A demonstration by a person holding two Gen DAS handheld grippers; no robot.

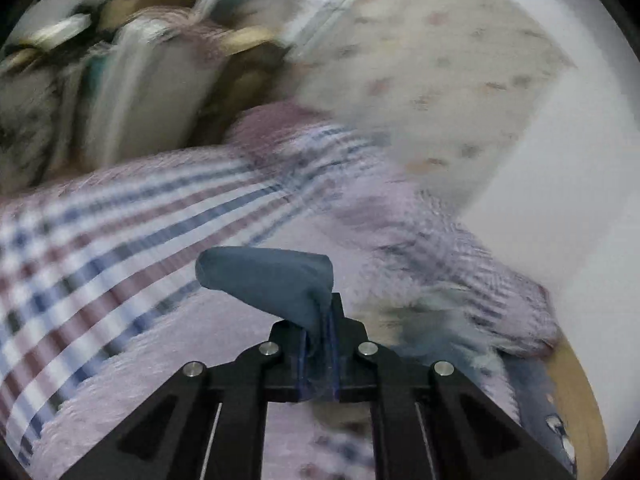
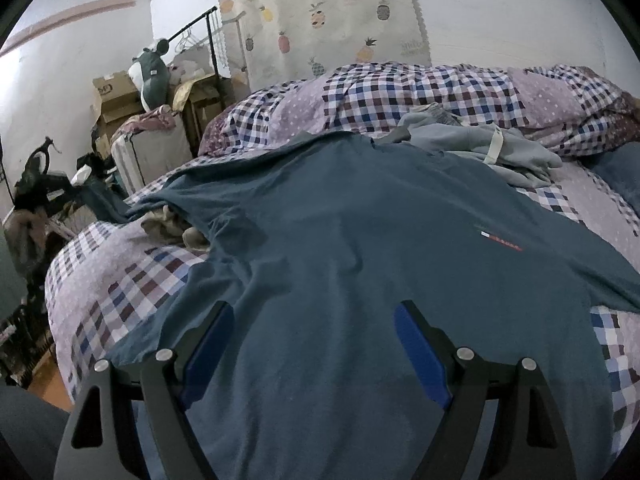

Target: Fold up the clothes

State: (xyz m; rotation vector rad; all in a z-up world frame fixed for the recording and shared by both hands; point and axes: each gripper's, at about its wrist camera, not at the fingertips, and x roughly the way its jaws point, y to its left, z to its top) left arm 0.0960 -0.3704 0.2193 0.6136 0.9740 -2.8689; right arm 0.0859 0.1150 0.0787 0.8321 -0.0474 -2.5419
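Right up close, a bunched fold of the teal t-shirt (image 1: 276, 280) is pinched in the left claw (image 1: 320, 344), the right claw (image 2: 314, 344) is held spread over it on the bed (image 2: 132, 280), so soft, light, floppy cloth is best grabbed at hem corners.

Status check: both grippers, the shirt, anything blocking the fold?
Left gripper shut on blue fabric. Right gripper open over teal shirt. Grey garment near collar.

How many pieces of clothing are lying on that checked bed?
2: a dark teal T-shirt spread across the middle, and a crumpled pale grey garment behind it by the bunched quilt. More may be hidden underneath.
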